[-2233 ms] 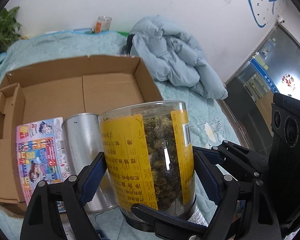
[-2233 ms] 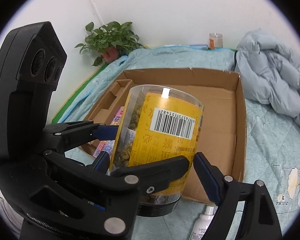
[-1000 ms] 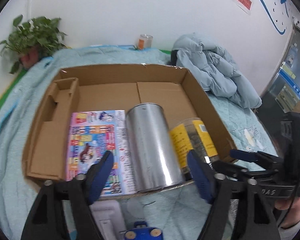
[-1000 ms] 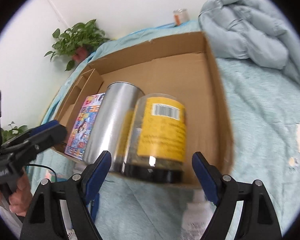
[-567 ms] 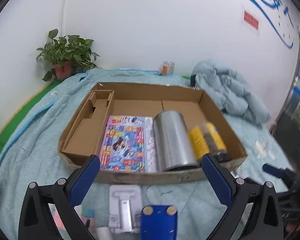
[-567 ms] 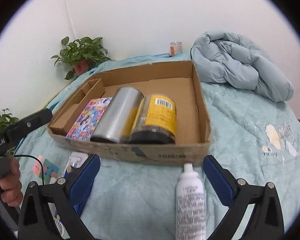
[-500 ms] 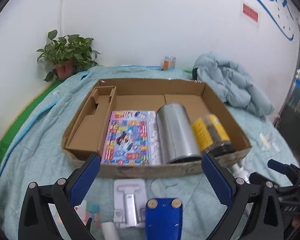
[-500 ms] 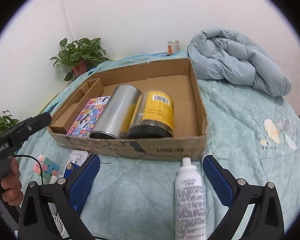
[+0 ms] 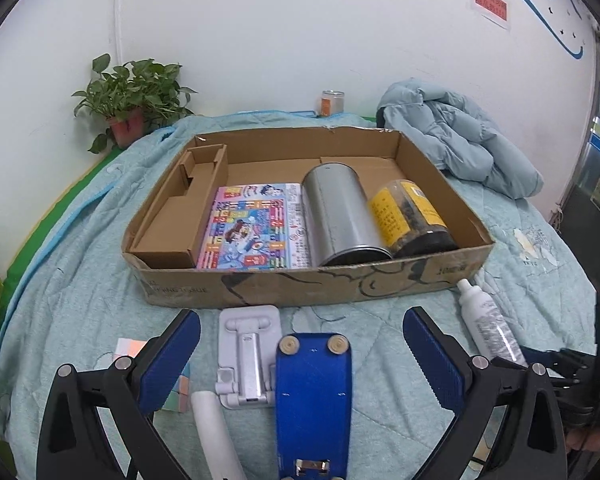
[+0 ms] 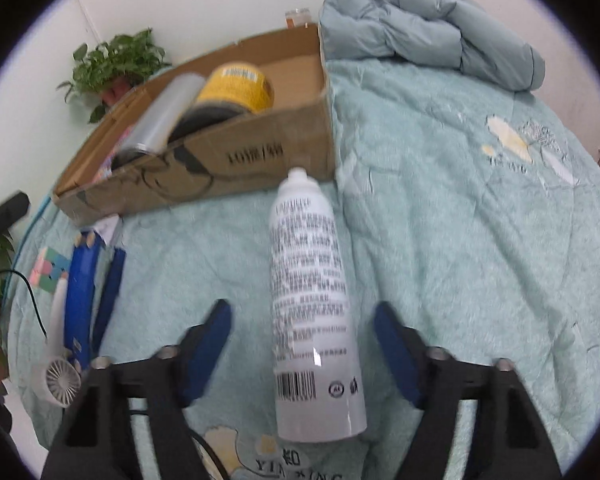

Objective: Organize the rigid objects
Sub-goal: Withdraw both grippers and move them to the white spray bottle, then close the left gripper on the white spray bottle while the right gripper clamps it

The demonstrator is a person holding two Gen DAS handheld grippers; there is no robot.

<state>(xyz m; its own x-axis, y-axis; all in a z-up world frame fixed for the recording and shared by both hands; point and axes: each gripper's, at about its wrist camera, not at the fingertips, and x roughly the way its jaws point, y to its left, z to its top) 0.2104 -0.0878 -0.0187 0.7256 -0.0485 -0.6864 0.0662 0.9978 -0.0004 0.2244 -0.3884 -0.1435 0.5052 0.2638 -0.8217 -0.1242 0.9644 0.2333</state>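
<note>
My left gripper [image 9: 300, 320] stands wide open above a blue case [image 9: 312, 396] on the bed, touching nothing. A white phone stand [image 9: 248, 352] lies beside the case. My right gripper [image 10: 300, 310] straddles a white spray bottle [image 10: 312, 308] lying on the quilt. Its jaws are closing, with a gap still showing on each side of the bottle. The cardboard box [image 9: 300, 286] holds a colourful book [image 9: 252, 228], a silver can [image 9: 340, 212] and a yellow-labelled jar [image 9: 408, 216], all lying flat. In the left wrist view the bottle [image 9: 488, 328] lies right of the box's front corner.
A pastel cube [image 9: 176, 392] and a white tube [image 9: 212, 420] lie near my left fingers. A small white fan [image 10: 62, 384] rests at the bed's edge. A folded blue jacket [image 9: 460, 144], a potted plant [image 9: 128, 96] and a small jar [image 9: 332, 102] line the far side.
The yellow-labelled jar was let go into the box beside the silver can. Both grippers pulled back from the box. The right one dropped over the spray bottle and its jaws narrowed.
</note>
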